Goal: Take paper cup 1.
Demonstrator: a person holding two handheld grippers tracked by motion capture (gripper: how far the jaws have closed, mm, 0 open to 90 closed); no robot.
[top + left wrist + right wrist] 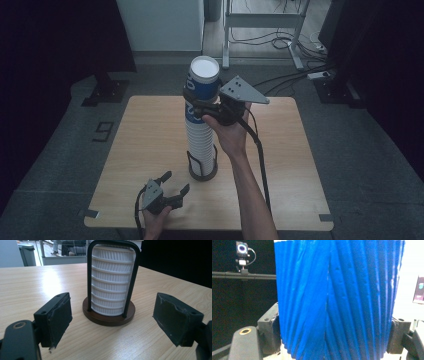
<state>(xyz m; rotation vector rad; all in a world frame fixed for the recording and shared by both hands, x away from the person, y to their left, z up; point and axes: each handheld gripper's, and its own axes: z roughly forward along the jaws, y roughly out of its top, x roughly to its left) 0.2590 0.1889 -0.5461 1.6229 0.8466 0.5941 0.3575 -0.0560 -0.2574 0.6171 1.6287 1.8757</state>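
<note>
I am watching the right gripper (196, 102) clamping the top blue cup (203, 80) of the tall cup stack (201, 142), which is standing in a dark holder (202, 172) near the middle of the table (290, 165), a little toward the near edge. In the right gripper view the blue ribbed wall of that cup (337, 297) is sitting squarely between the two black pads (270, 330), each pad pressing against one side of it, low on the wall. The left gripper (172, 182) is resting close to the near edge of the table, left of the holder, pointing toward the stack. I am seeing its pads (60, 317) spread wide apart and pinching nothing; the white ribbed cups (111, 282) and the holder's round brown base (108, 315) with its black wire loop (113, 243) are lying beyond the pads, centred in the gap between them but well clear of both.
</note>
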